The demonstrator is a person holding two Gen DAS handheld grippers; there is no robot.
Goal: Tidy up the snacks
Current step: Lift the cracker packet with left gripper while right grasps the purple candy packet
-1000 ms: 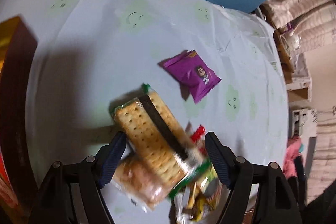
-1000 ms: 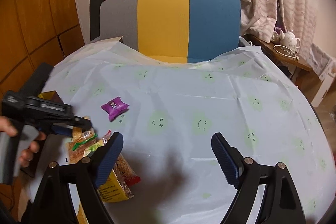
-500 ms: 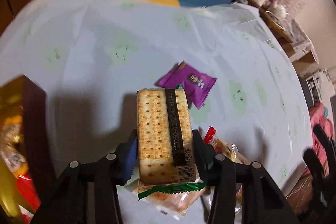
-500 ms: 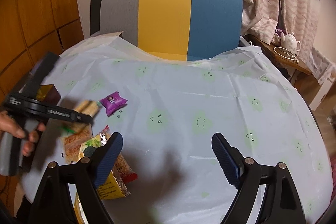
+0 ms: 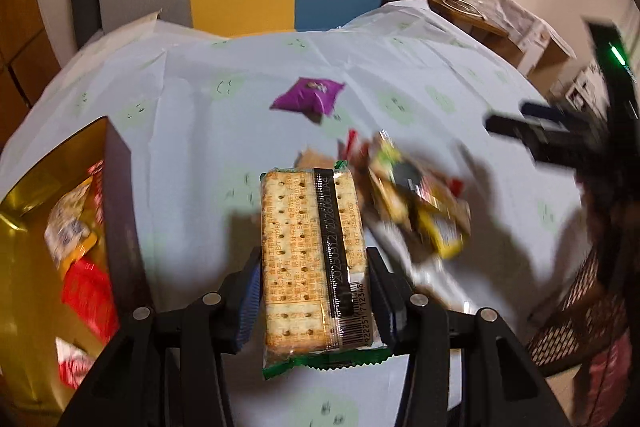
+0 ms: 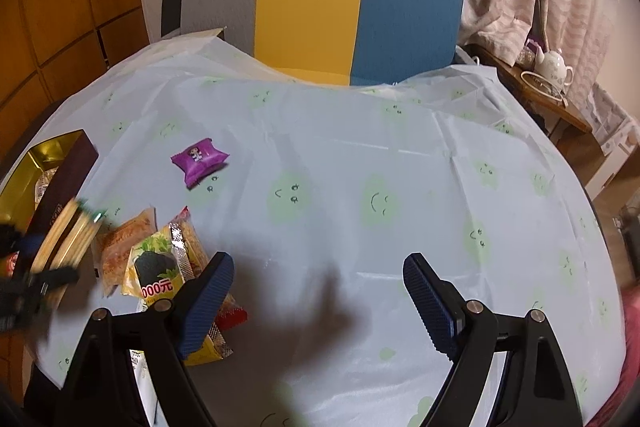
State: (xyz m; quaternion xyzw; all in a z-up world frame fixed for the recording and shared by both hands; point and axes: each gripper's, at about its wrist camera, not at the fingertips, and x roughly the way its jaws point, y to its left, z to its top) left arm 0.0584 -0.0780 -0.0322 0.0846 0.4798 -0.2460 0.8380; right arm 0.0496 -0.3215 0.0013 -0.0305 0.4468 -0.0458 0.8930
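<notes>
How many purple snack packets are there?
1. The purple packet lies alone on the tablecloth, beyond the snack pile. More could be hidden inside the gold box.

Two fisheye cameras ride above a tablecloth-covered table (image 6: 400,163), each looking forward along its gripper's fingers toward the chair (image 6: 320,7) at the far edge. The left view sits close over the near left corner; the right looks from higher. Both share the purple packet (image 5: 308,99) (image 6: 200,161) and snack pile (image 5: 416,199) (image 6: 160,259).
</notes>
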